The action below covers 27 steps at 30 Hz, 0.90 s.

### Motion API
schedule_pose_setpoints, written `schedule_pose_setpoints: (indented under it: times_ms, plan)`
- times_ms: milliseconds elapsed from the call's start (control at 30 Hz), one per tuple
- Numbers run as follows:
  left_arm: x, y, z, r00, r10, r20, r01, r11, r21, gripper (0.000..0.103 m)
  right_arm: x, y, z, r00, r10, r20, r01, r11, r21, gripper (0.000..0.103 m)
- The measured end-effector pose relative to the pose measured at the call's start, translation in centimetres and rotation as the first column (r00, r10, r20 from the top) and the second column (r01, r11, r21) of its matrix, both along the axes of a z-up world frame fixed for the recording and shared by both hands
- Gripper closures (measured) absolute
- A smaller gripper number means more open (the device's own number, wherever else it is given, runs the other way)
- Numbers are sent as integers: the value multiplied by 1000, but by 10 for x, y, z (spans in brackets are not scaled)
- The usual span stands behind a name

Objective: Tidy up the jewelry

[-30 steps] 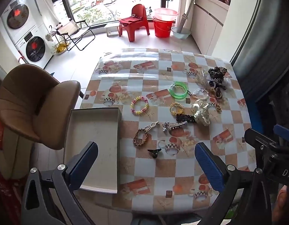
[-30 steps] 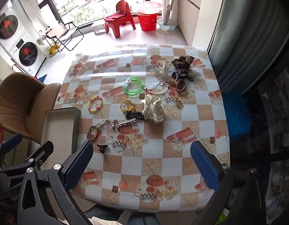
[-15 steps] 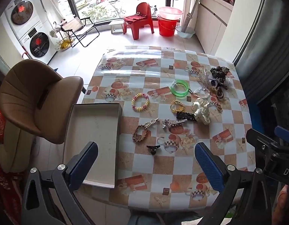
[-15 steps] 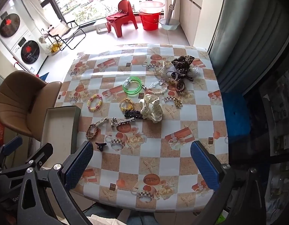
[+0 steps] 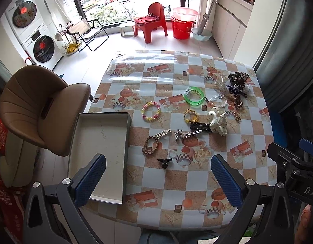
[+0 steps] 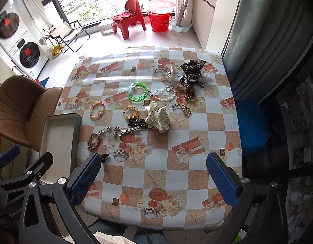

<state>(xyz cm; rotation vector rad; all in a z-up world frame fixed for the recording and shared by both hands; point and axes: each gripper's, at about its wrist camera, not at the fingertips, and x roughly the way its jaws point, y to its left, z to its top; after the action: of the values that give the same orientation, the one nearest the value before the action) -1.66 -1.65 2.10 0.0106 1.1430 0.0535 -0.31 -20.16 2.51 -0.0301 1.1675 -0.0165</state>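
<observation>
Blue-padded left gripper [image 5: 158, 183] and right gripper [image 6: 153, 180], jaws apart and empty, have pulled back above the table; grey tray [image 5: 99, 148] still holds nothing, sorting unstarted

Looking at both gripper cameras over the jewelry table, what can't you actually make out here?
- Small black clip: right wrist view, partly behind the right gripper's left finger.
- Tray: left wrist view, near corner covered by the left gripper's finger.
- Tangled pile: both views, pieces too small and overlapped to separate.
</observation>
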Motion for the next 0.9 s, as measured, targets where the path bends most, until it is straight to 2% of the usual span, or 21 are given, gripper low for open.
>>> schedule_pose_setpoints:
  times_ms: [900]
  plan:
    - [3, 3, -1, 1000, 6, -1, -6, 1000, 3, 0, 0, 0, 0, 1000, -4, -2, 4, 1000, -1, 0]
